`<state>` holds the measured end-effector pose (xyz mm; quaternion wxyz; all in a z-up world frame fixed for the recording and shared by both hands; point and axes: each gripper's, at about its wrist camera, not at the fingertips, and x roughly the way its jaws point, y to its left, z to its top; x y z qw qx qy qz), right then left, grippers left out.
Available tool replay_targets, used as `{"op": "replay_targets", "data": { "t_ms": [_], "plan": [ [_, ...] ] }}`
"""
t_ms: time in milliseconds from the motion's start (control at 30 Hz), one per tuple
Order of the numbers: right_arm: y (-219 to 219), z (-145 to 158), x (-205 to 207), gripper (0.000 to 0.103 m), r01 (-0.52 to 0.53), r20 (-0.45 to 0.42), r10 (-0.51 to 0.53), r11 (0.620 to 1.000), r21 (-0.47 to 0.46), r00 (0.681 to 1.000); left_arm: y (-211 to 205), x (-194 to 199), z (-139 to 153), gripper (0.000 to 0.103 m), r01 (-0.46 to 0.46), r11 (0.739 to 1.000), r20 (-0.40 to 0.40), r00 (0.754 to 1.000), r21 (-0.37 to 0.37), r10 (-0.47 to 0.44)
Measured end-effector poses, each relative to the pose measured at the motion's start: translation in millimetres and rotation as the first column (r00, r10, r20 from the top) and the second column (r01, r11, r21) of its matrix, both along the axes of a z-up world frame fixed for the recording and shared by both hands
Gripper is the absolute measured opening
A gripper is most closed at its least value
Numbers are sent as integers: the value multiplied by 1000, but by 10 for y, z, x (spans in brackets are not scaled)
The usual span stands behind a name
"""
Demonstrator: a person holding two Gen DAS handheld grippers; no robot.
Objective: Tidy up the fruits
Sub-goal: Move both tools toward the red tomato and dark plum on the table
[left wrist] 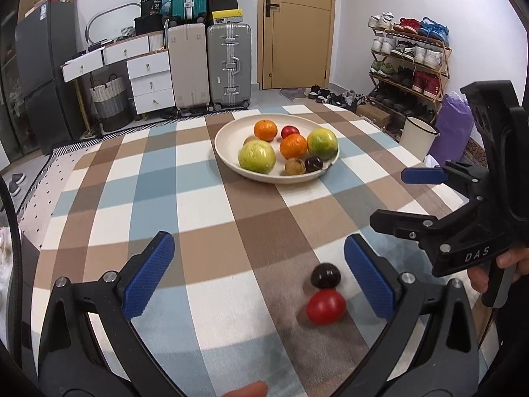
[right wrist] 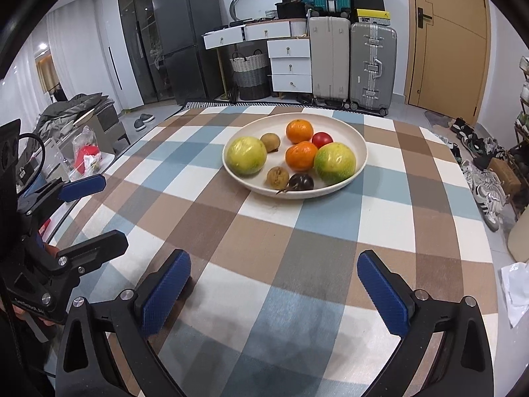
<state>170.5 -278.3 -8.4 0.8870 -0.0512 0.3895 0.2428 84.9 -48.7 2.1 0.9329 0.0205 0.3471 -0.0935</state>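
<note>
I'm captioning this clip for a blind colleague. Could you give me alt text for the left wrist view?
The open left claw hovers over a checked tablecloth, with a red fruit and a dark fruit lying touching near its right finger. Farther back a white bowl holds more fruit; the open right claw enters from the right.

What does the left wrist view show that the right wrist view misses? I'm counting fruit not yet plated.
Only the left wrist view shows two loose fruits on the tablecloth: a red tomato and a dark round fruit touching it, near the open left claw. Only the right wrist view shows bare cloth between the open right claw. Both show the plate holding eight fruits.
</note>
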Motion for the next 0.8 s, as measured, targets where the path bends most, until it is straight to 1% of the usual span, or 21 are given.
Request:
{"op": "replay_targets", "data": {
  "t_ms": [133, 300, 400, 500, 567, 667, 733, 767, 800],
  "plan": [
    [27, -25, -60, 103, -14, -10, 13, 1000, -11, 1000, -15, -122, -64, 102, 15, 1000, -27, 1000, -15, -15],
    [50, -67, -106, 102, -21, -21, 20, 999, -25, 1000, -124, -244, -169, 102, 50, 999, -57, 997, 6, -50],
    [54, -102, -117, 103, -19, -31, 18, 999, -33, 999, -205, -257, -250, 102, 71, 997, -83, 994, 24, -69],
    [53, -127, -118, 103, -18, -40, 17, 999, -39, 999, -263, -234, -336, 102, 87, 996, -114, 990, 26, -84],
    [54, -142, -118, 103, -17, -44, 15, 999, -44, 999, -281, -210, -383, 97, 100, 995, -129, 987, 18, -97],
    [57, -163, -107, 103, -14, -51, 12, 999, -47, 999, -313, -165, -445, 86, 115, 993, -156, 981, 14, -112],
    [61, -180, -99, 102, -16, -55, 13, 999, -48, 998, -333, -142, -481, 71, 127, 992, -170, 978, 8, -124],
    [65, -186, -97, 102, -16, -56, 13, 999, -49, 998, -335, -128, -495, 66, 133, 991, -176, 976, 2, -130],
    [69, -193, -93, 103, -17, -58, 14, 999, -49, 998, -341, -122, -506, 57, 142, 990, -180, 974, -7, -141]
  ]
}}
